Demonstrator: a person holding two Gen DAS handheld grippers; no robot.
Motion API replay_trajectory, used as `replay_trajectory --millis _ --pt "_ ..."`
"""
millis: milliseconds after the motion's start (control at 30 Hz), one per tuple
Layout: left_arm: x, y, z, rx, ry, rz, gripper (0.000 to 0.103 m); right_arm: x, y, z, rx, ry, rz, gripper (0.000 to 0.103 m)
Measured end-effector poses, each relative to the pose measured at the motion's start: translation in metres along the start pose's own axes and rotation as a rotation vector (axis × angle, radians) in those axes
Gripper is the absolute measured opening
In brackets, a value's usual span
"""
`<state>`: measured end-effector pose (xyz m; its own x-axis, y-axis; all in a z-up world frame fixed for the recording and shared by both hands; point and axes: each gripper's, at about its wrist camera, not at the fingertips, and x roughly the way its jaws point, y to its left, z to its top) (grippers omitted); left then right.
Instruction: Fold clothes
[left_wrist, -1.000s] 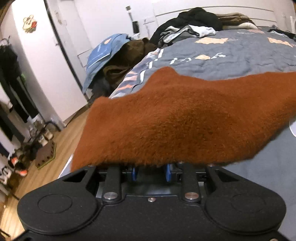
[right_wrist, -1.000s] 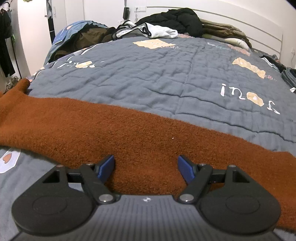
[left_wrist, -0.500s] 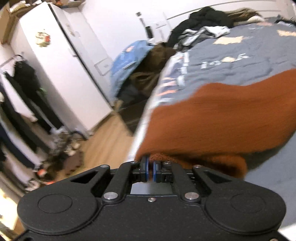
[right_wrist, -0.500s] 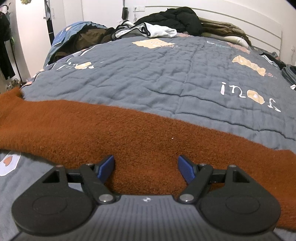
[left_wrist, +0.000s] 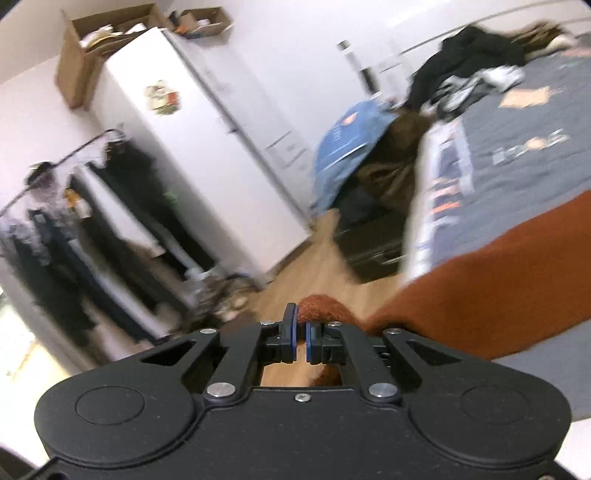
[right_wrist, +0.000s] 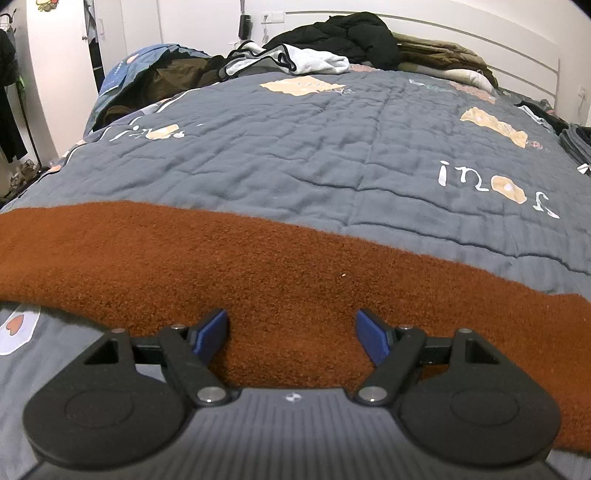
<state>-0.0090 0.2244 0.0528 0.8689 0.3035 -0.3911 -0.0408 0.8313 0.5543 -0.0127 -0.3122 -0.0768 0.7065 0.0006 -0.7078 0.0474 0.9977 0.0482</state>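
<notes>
We see a bed covered by a grey quilted bedspread (right_wrist: 332, 155) printed with tan patches and white lettering, and across its near part a rust-brown fleece garment (right_wrist: 258, 280) lies spread in a wide band from edge to edge. At the far end, against the white headboard (right_wrist: 480, 44), rests a heap of clothes: a black jacket (right_wrist: 351, 33), a white-and-grey garment (right_wrist: 295, 61) and some folded brown and cream pieces (right_wrist: 443, 59), with more dark clothing at the right edge. Beside the bed we make out a wooden floor (left_wrist: 306, 266), blurred.
</notes>
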Motion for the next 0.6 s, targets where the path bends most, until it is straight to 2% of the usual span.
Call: replay_trajectory --millis 233,467,533,600 --pt "-0.035 -0.096 0.035 -0.051 -0.135 -0.295 0.004 -0.005 -0.001 0.002 0.013 0.007 0.007 0.076" --pt "-0.06 -0.224 0.06 0.13 -0.232 -0.556 0.004 -0.024 -0.006 0.015 0.061 -0.001 0.065 0.076" --pt "-0.067 -0.253 0.066 0.182 -0.262 -0.608 0.004 -0.033 -0.008 0.02 0.077 -0.012 0.09 0.076" --pt "-0.073 -0.277 0.073 0.229 -0.291 -0.648 0.004 -0.043 -0.011 0.027 0.111 -0.015 0.164 0.076"
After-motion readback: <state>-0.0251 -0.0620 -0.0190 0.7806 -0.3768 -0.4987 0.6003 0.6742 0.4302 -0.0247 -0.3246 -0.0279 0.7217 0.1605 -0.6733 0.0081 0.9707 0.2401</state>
